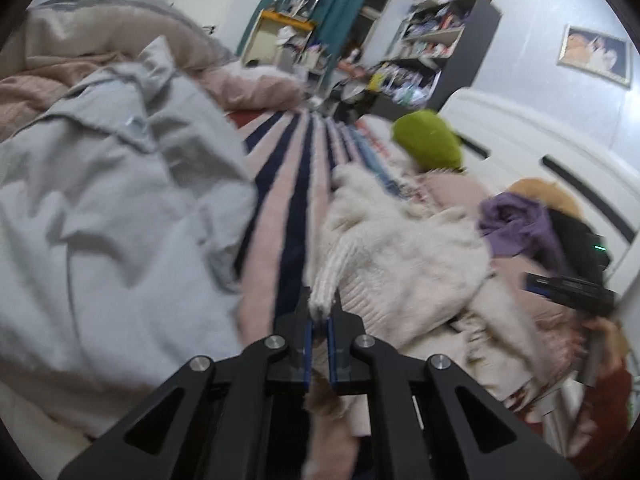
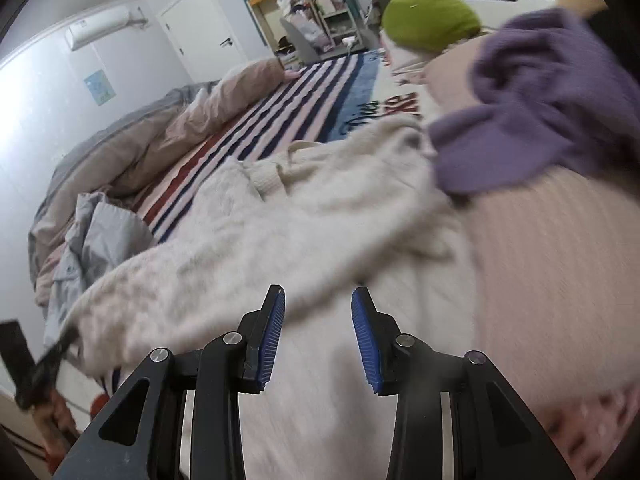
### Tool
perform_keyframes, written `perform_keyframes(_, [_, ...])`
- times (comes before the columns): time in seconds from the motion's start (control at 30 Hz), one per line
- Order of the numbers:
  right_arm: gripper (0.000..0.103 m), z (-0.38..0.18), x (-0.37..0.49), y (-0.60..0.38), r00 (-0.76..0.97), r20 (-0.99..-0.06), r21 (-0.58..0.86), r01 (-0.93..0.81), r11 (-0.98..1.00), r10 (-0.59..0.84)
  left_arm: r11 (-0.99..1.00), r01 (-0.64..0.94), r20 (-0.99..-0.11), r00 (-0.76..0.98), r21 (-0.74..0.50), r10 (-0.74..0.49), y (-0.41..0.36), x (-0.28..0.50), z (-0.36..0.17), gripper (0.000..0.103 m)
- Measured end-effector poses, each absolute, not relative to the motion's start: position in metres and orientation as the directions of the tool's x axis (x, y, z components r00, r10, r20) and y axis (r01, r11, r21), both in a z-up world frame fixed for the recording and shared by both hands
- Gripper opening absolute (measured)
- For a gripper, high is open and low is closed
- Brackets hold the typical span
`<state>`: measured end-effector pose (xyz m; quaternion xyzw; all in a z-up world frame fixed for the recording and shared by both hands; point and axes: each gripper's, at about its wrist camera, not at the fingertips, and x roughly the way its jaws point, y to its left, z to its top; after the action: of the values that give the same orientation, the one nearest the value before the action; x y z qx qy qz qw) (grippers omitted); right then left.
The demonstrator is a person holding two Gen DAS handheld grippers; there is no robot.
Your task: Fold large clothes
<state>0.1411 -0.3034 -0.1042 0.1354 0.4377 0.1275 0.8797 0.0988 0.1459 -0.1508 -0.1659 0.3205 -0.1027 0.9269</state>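
Observation:
A cream knitted sweater lies crumpled on the striped bed cover. My left gripper is shut on the ribbed cuff of its sleeve. In the right wrist view the same sweater stretches from the left gripper at the far left across the bed. My right gripper is open and empty, just above the sweater's body. The right gripper also shows at the right edge of the left wrist view.
A light grey garment lies bunched on the left. A purple garment, a pink knit and a green item are piled on the right. A beige duvet lies along the far side. Shelves stand behind the bed.

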Motion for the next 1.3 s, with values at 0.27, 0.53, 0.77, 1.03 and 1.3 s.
perform_keyframes(0.27, [0.039, -0.131, 0.060, -0.350, 0.547, -0.804, 0.259, -0.030, 0.965, 0.233, 0.933, 0.164, -0.530, 0.786, -0.319, -0.319, 0.134, 0.079, -0.138, 0.073])
perform_keyframes(0.53, [0.067, -0.152, 0.034, -0.371, 0.540, -0.801, 0.301, -0.006, 0.954, 0.256, 0.931, 0.233, -0.617, 0.699, -0.281, -0.361, 0.120, 0.098, -0.151, 0.078])
perform_keyframes(0.77, [0.080, -0.160, 0.040, -0.335, 0.517, -0.776, 0.360, -0.110, 0.927, 0.362, 0.899, 0.279, -0.686, 0.582, -0.336, -0.437, 0.089, 0.120, -0.183, 0.083])
perform_keyframes(1.03, [0.079, -0.145, 0.036, -0.336, 0.546, -0.793, 0.243, -0.123, 0.962, 0.270, 0.915, 0.290, -0.697, 0.593, -0.281, -0.402, 0.086, 0.118, -0.170, 0.084])
perform_keyframes(1.3, [0.082, -0.162, 0.038, -0.349, 0.507, -0.776, 0.359, -0.132, 0.924, 0.374, 0.910, 0.273, -0.758, 0.507, -0.312, -0.411, 0.076, 0.140, -0.200, 0.084])
